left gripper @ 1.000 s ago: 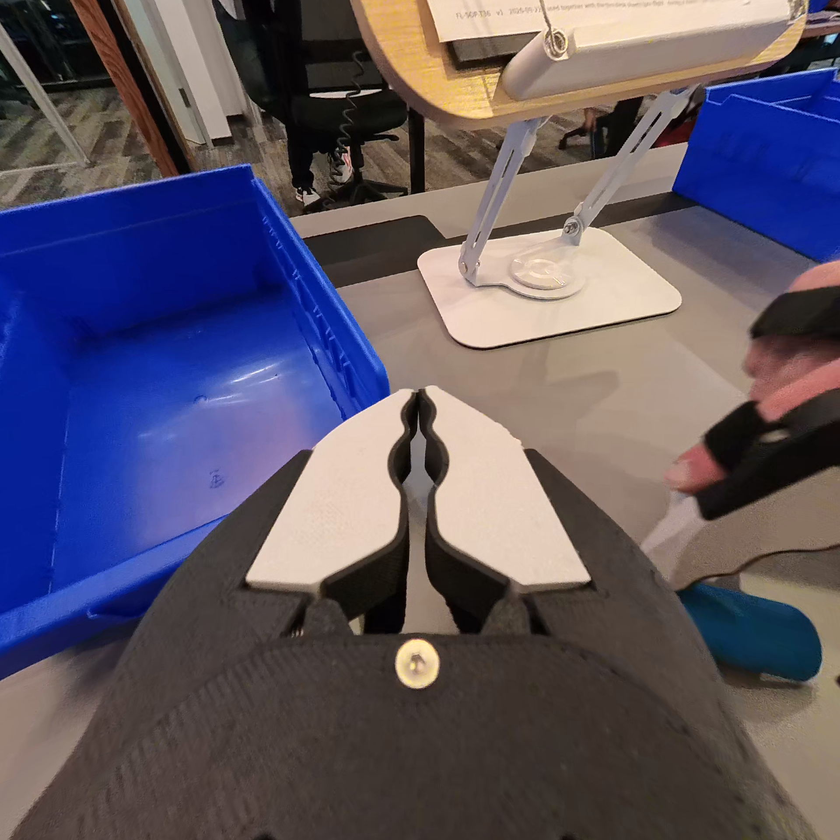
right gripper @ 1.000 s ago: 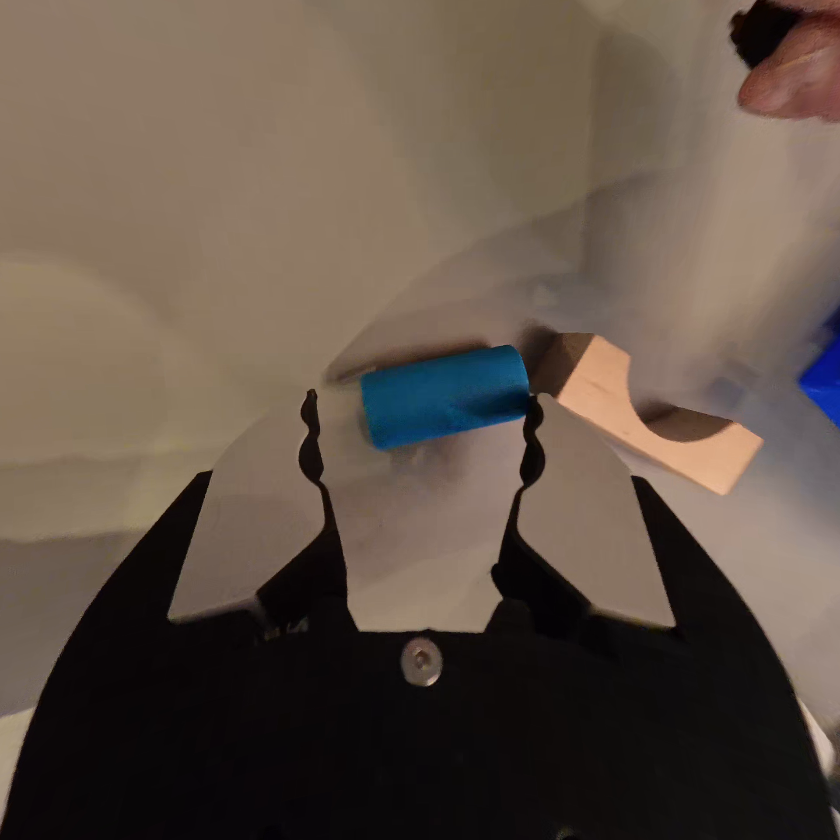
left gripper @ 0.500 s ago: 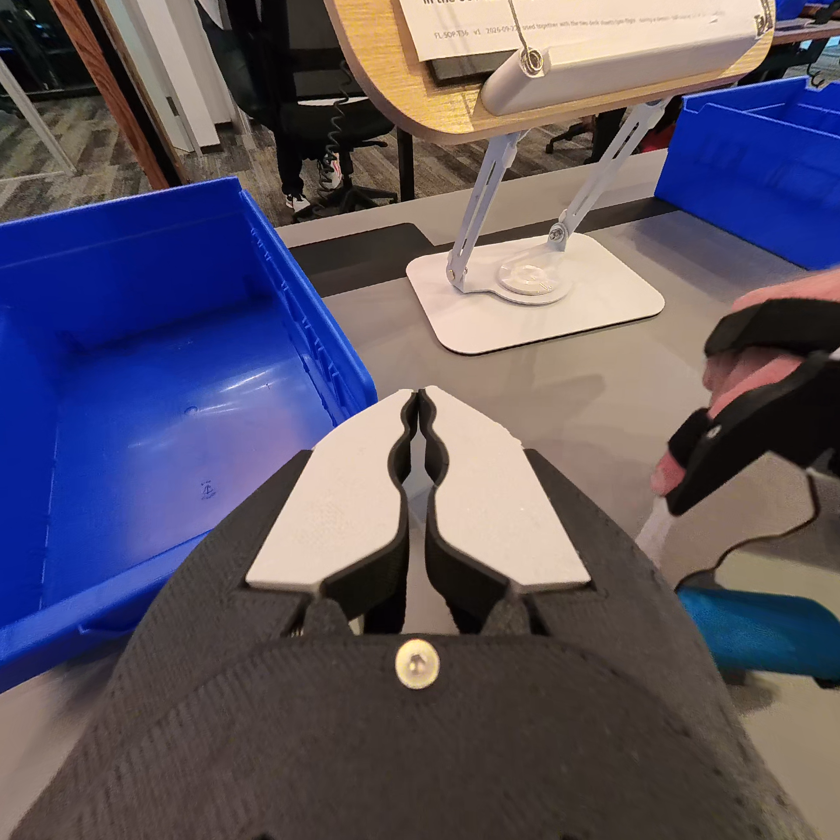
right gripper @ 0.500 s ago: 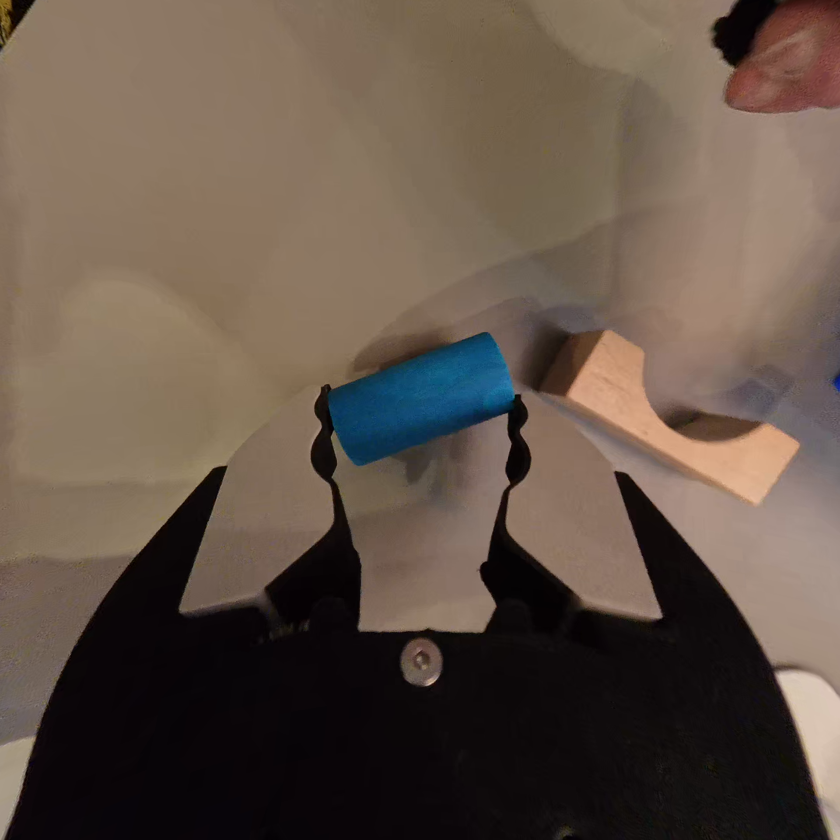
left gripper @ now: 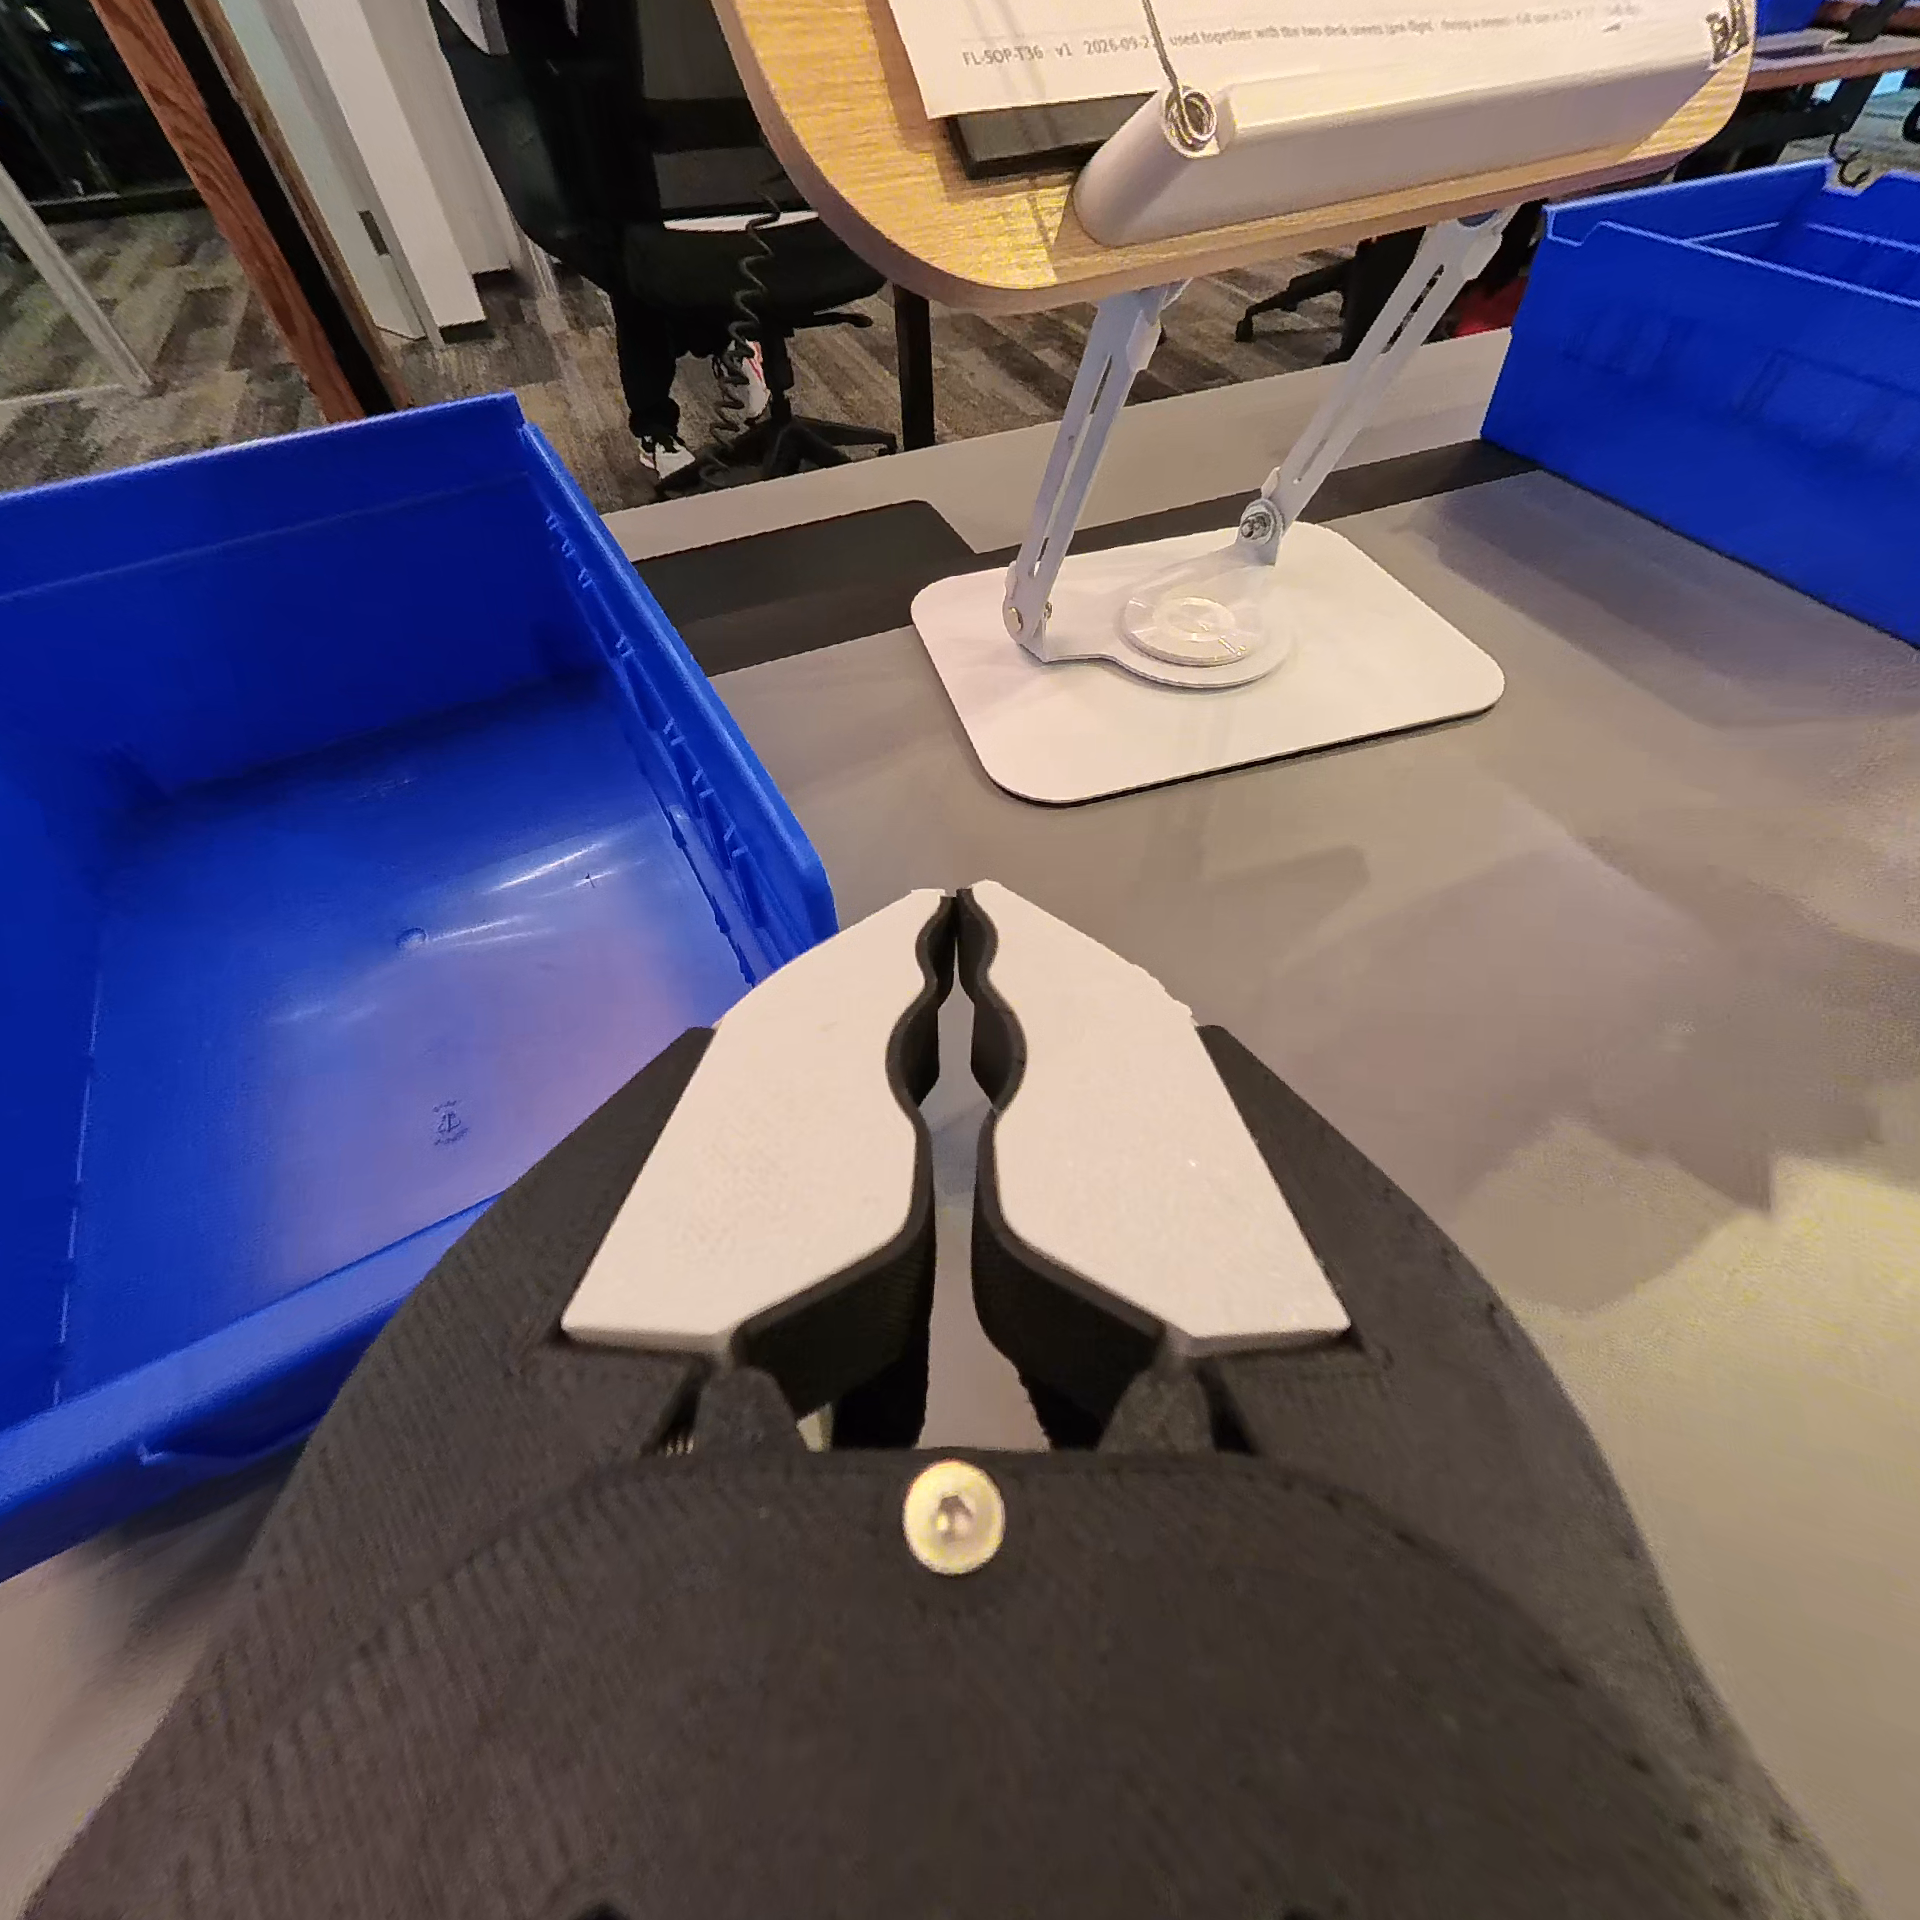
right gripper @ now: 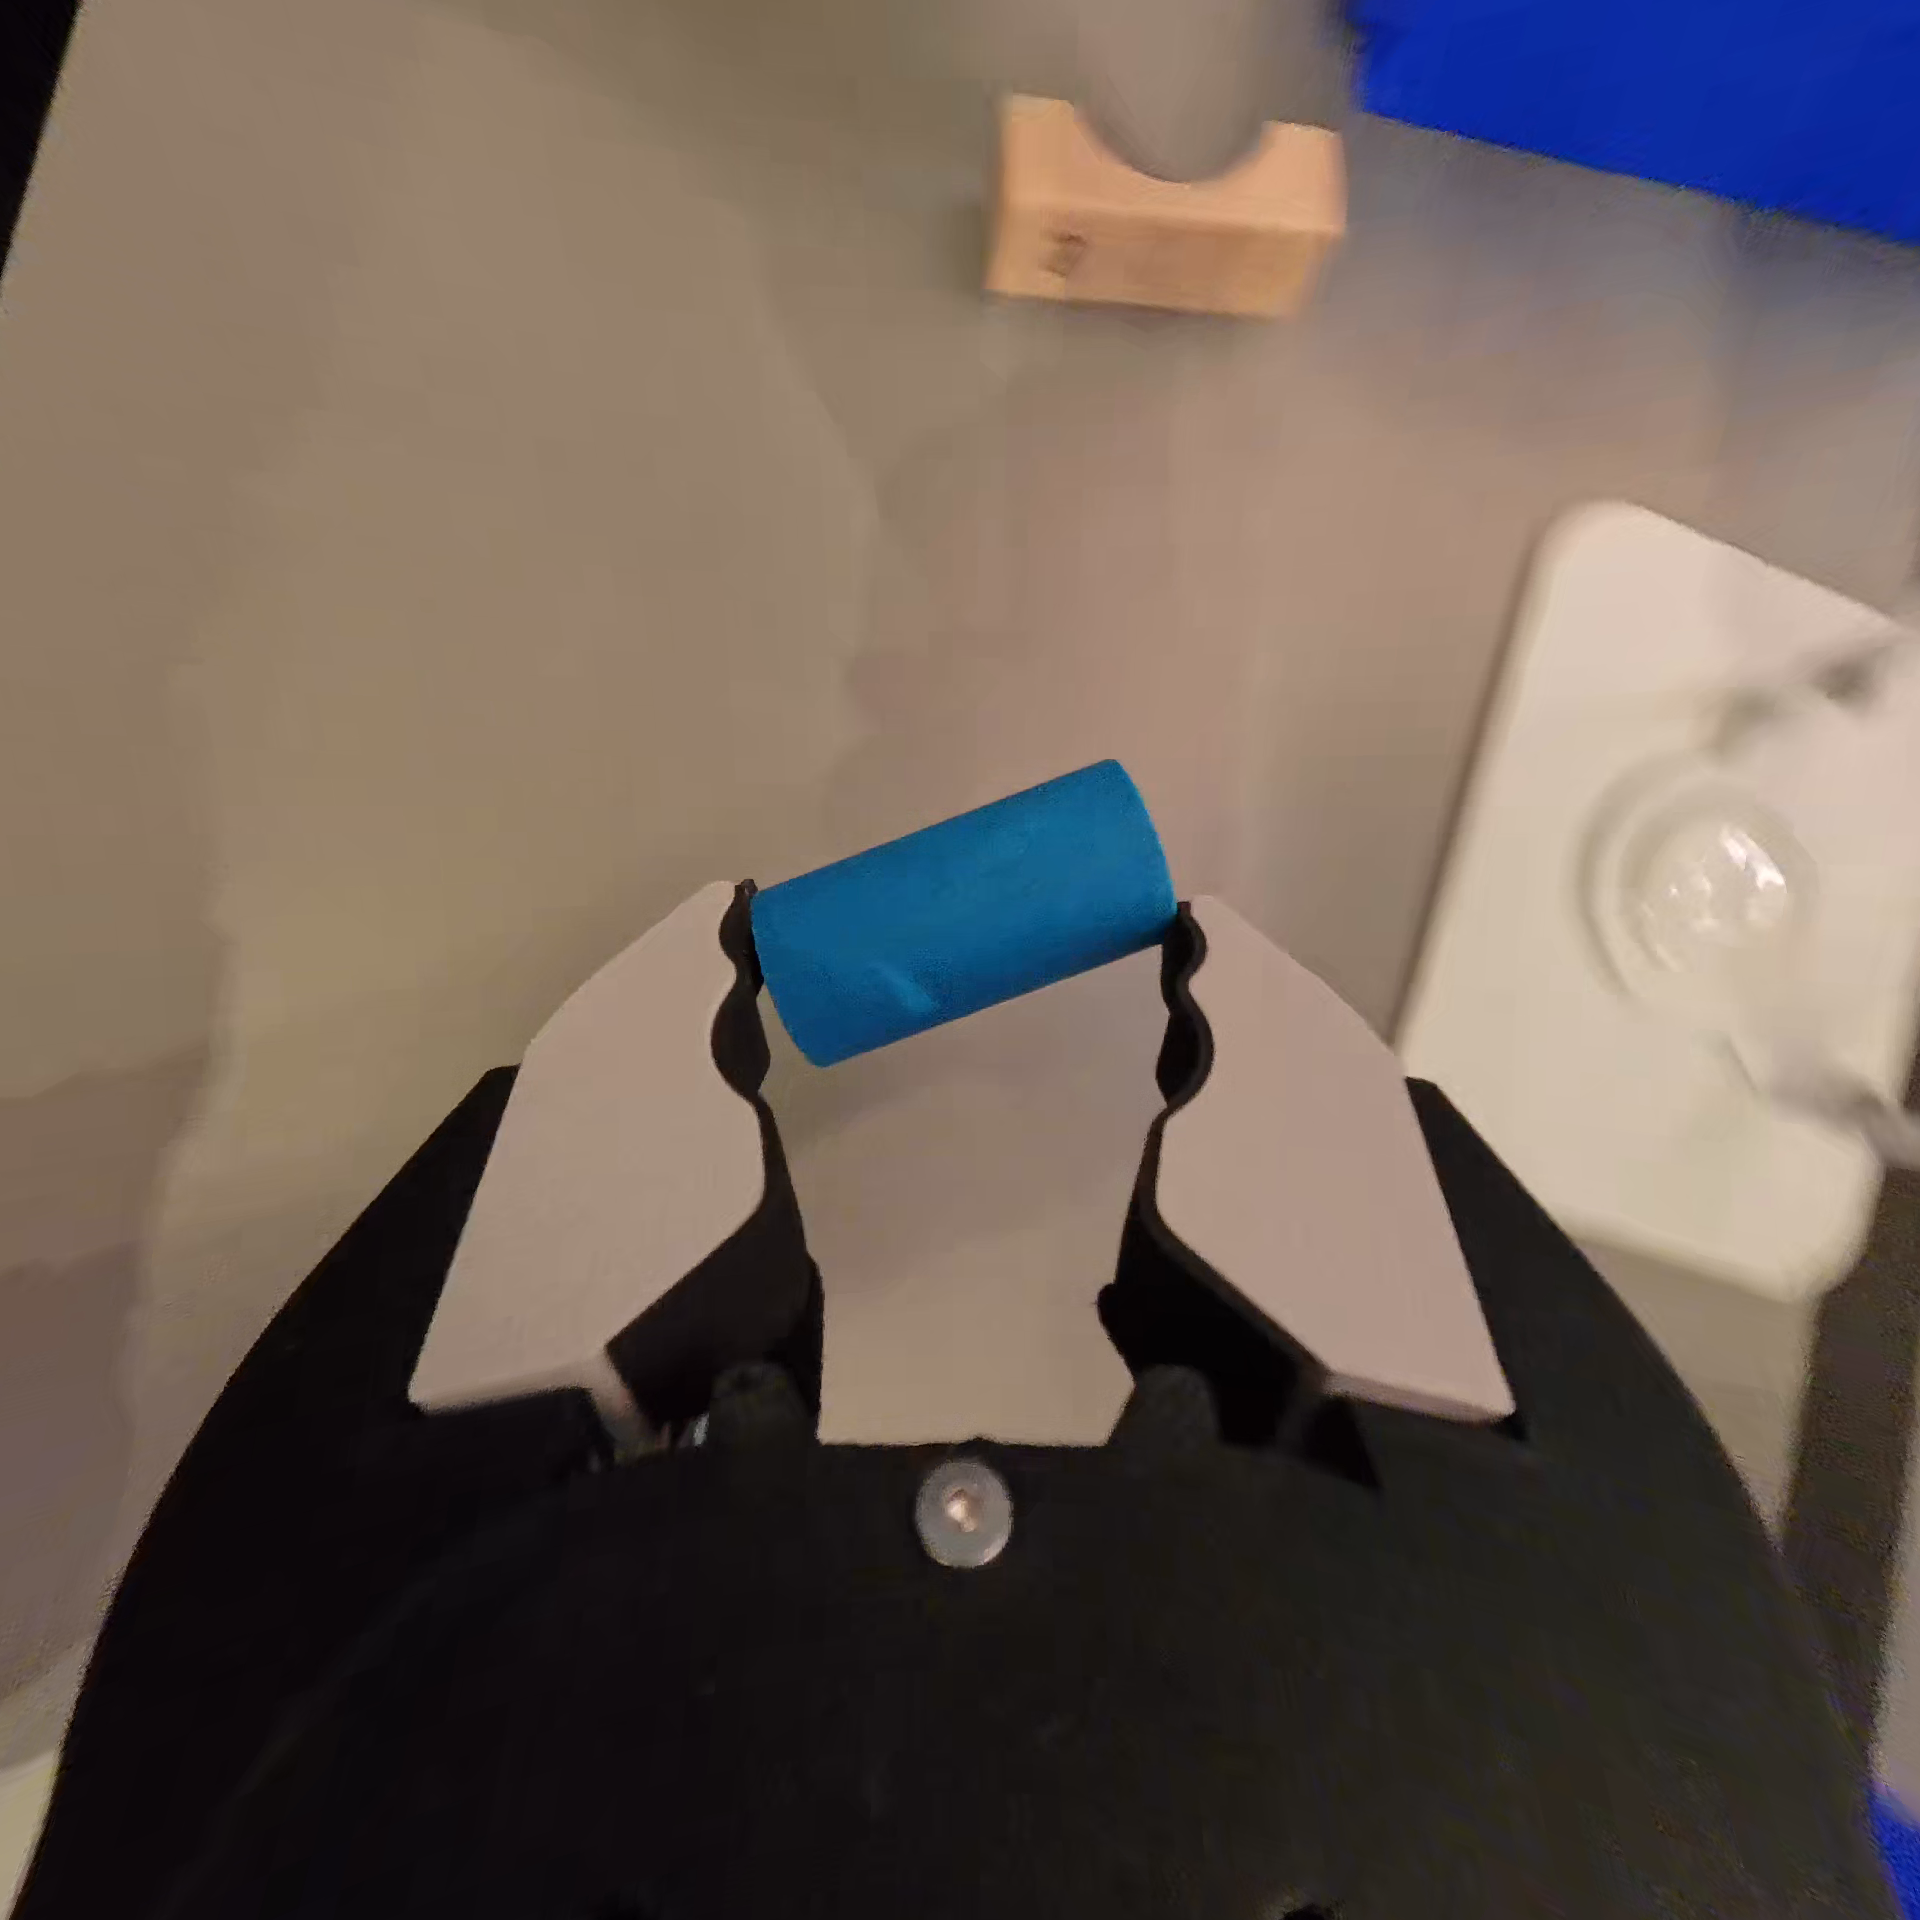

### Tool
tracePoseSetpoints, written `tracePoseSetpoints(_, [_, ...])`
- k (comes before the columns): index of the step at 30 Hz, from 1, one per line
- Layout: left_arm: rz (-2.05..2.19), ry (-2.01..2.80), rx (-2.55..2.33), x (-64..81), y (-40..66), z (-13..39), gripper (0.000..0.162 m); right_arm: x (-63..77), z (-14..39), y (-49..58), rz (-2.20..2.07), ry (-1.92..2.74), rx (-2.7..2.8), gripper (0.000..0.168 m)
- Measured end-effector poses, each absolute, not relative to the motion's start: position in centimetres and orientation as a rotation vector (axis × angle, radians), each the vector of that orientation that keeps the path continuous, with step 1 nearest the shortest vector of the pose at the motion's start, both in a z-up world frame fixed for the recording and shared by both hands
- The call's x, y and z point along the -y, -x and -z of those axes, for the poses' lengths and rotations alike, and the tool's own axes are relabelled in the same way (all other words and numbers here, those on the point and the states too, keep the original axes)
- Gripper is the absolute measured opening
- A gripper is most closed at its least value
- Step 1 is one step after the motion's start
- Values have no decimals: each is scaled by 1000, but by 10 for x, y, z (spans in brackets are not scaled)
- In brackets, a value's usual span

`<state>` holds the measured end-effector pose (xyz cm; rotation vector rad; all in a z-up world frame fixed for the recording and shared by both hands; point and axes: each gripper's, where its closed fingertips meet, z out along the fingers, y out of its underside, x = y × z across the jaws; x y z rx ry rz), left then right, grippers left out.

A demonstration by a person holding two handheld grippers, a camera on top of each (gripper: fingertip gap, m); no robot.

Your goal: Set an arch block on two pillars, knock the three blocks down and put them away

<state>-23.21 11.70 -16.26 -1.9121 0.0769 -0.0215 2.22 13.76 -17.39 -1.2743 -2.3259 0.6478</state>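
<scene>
Right gripper [right gripper: 961, 935] fingers pinching blue cylinder pillar [right gripper: 961, 914] end-to-end — likely light, rigid, roll-prone; left gripper [left gripper: 956, 914] fingers pressed together.

Bare table [right gripper: 416, 520] ahead; arch block [right gripper: 1158, 223], stand base [right gripper: 1621, 883] flank right

A white stand base [left gripper: 1210, 665] sits on the grey table [left gripper: 1455, 1039], carrying a wooden board [left gripper: 935, 197] with a paper sheet [left gripper: 1299, 42] on two slanted arms. Beyond the table edge, a black office chair [left gripper: 748, 260] stands on patterned carpet [left gripper: 104, 343].
</scene>
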Motion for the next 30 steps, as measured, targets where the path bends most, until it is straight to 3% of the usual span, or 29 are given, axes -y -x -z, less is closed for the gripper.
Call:
tracePoseSetpoints(7, [19, 1924, -82, -119, 230, 165, 0, -295, 115, -163, -152, 1756, 1925, 75])
tracePoseSetpoints(16, [19, 1950, -87, -122, 230, 174, 0, -398, 195, -280, 369, 2256, 1894, 75])
tracePoseSetpoints(30, [18, 1968, -103, -123, 228, 179, 0, -407, 250, -310, 641, 2304, 2236, 75])
